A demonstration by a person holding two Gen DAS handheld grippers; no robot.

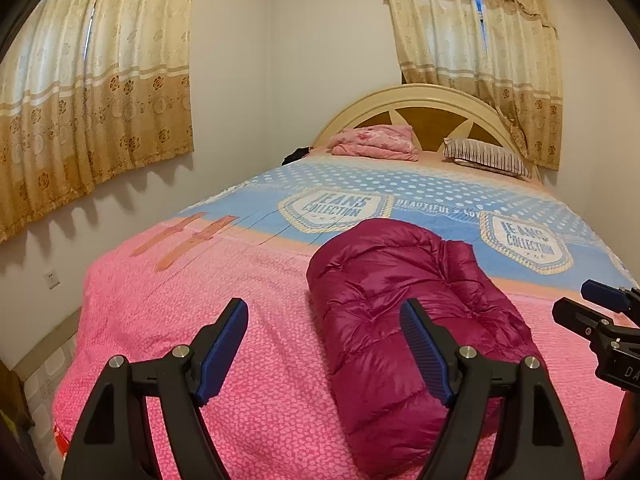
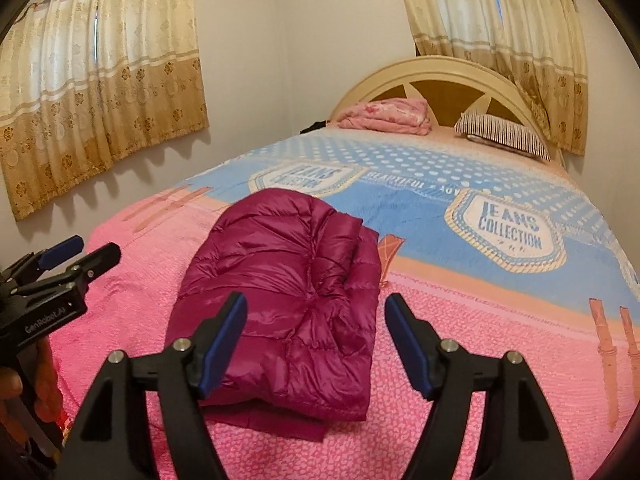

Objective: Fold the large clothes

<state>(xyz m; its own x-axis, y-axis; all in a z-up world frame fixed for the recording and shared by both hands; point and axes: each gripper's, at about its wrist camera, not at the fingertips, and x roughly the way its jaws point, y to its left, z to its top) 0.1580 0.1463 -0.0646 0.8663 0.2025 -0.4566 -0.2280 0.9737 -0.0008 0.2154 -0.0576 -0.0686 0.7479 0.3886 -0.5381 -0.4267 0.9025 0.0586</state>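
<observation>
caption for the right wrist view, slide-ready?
Right tool open above the folded magenta jacket on the bed; left tool alongside, also open.

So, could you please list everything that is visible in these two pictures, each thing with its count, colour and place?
down jacket: one, magenta, folded, on the pink end of the bed cover
bed cover: one, pink near, blue with badges farther
folded blanket: one, pink, by the headboard
pillow: one, striped, by the headboard at right
dark item: one, black, left of the blanket; cannot tell what
headboard: one, cream and brown, far end
curtains: two sets, beige-gold, left wall and far corner
wall socket: one, white, low on left wall
left gripper: one, black, blue pads, open, empty
right gripper: one, same, open, empty
</observation>
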